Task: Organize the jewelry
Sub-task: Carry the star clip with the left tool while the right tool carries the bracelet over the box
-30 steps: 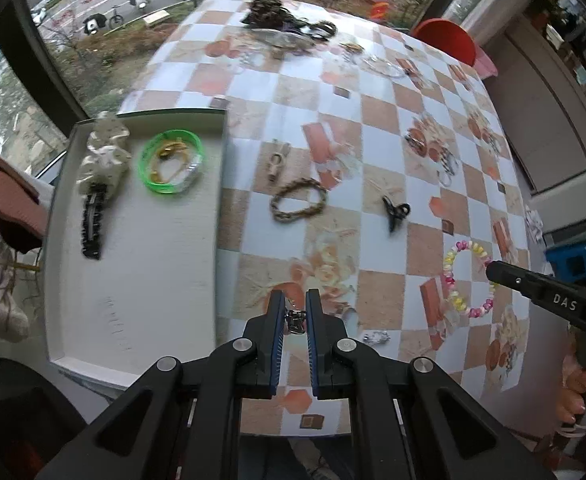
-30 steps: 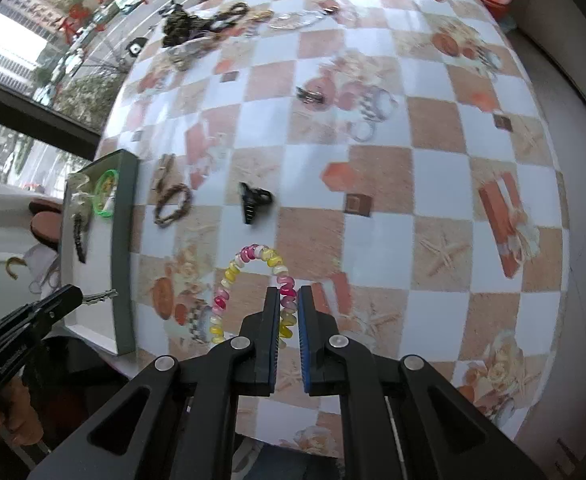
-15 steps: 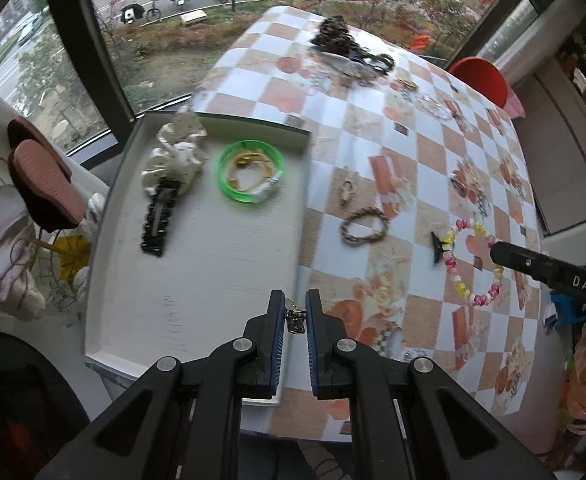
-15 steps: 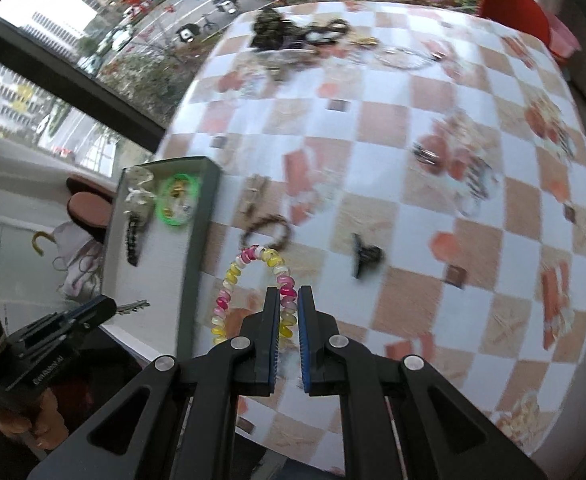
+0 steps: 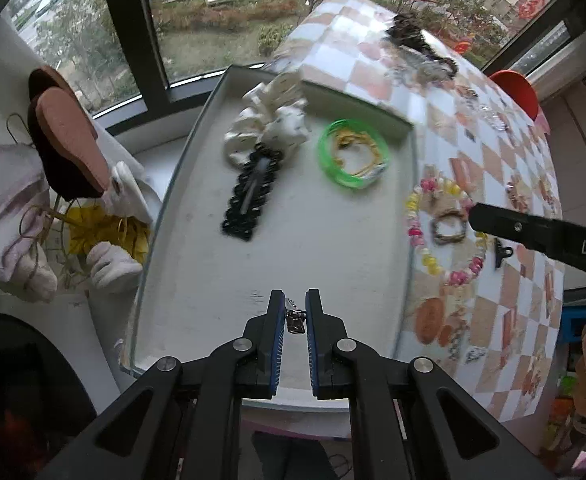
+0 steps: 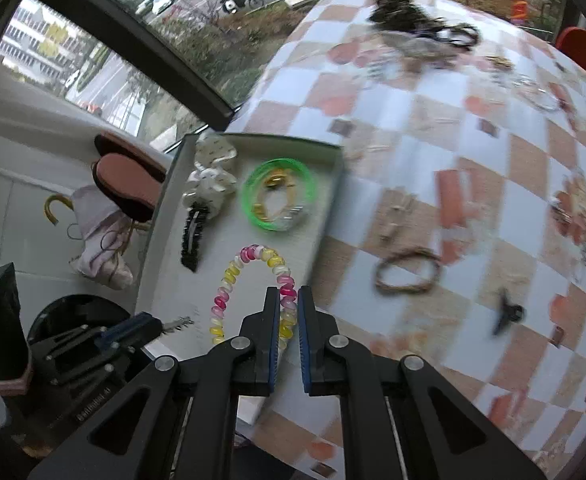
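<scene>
Beaded bracelet (image 6: 253, 280) gripped in right gripper (image 6: 289, 308) jaws, hanging over the white tray (image 5: 317, 248). Left gripper (image 5: 295, 312) jaws closed on a small metal clip (image 5: 295, 316) above the tray's near end. Tray sits at the edge of the checkered surface (image 6: 473, 168), beside a window (image 5: 213, 20) overlooking a street.

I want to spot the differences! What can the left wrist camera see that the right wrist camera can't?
Only the left wrist view shows the small metal clip up close, pinched in the left gripper, and yellow fabric beside the tray.

Only the right wrist view shows the umbrella handle.

Both show the tray, green bangle, white scrunchie, black hair clip, and the pink-and-yellow coil bracelet held by the right gripper.
</scene>
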